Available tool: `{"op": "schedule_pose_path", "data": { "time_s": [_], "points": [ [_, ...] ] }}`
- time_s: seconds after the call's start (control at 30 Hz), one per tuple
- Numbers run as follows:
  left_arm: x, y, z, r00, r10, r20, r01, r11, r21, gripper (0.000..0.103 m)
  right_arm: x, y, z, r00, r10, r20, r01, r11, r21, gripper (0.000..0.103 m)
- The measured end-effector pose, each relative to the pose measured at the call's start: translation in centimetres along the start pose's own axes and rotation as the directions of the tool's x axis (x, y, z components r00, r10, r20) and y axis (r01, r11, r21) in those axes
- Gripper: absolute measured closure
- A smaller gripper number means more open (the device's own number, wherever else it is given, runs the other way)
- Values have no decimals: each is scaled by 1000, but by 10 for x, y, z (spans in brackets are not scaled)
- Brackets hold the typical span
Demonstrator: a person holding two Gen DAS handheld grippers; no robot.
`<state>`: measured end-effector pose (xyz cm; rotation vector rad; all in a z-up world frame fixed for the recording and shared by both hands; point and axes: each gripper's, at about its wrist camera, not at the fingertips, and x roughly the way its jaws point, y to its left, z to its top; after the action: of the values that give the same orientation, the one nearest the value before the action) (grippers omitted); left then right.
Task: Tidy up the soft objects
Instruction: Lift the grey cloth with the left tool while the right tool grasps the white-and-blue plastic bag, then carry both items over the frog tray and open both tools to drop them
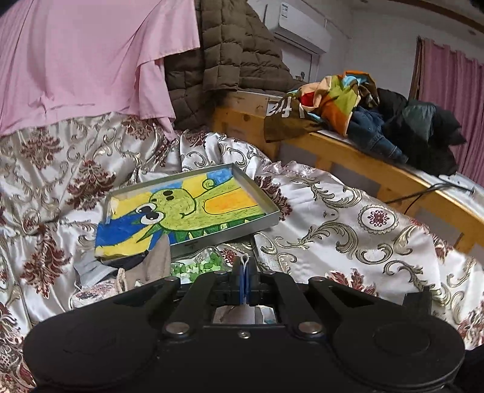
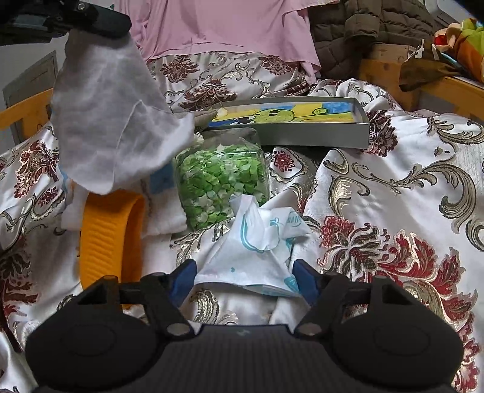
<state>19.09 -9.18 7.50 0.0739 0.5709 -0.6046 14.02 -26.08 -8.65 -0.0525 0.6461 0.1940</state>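
My left gripper (image 1: 245, 272) is shut on a thin white cloth; only a small fold of it (image 1: 245, 258) sticks out above the blue pads. In the right wrist view the same cloth (image 2: 112, 121) hangs in the air from the left gripper (image 2: 90, 18) at the top left. My right gripper (image 2: 243, 278) is open, its blue pads on either side of a white tissue pack with blue print (image 2: 257, 241) lying on the satin bedspread (image 2: 393, 187). An orange ridged object (image 2: 109, 232) lies at the left.
A clear jar of green and white pieces (image 2: 220, 181) lies on the bedspread behind the tissue pack. A grey tray with a dinosaur drawing (image 1: 193, 205) rests further back. Pink cloth (image 1: 90, 60), a brown quilted coat (image 1: 230, 51) and piled clothes (image 1: 378, 121) sit on the wooden bed frame.
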Motion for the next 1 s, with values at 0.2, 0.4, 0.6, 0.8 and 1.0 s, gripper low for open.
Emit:
{"op": "schedule_pose_path", "data": {
  "time_s": [0.2, 0.4, 0.6, 0.8, 1.0],
  "points": [
    [2, -12, -3, 1000, 21, 0, -21, 999, 39, 103, -7, 2, 1, 999, -8, 34, 8, 1000, -11, 30],
    [2, -14, -3, 1000, 28, 3, -28, 999, 42, 103, -10, 3, 3, 999, -15, 50, 15, 1000, -13, 30],
    [2, -10, -3, 999, 39, 3, -39, 998, 45, 103, -13, 1, 5, 997, -18, 73, 18, 1000, -10, 30],
    [3, -5, 1, 999, 51, 8, -51, 998, 35, 103, -17, 2, 7, 996, -8, 93, 9, 1000, -11, 30],
    [3, 5, 10, 999, 29, 29, -28, 999, -23, 103, -27, 3, 13, 989, -1, 148, 2, 1000, -8, 30]
  ]
}}
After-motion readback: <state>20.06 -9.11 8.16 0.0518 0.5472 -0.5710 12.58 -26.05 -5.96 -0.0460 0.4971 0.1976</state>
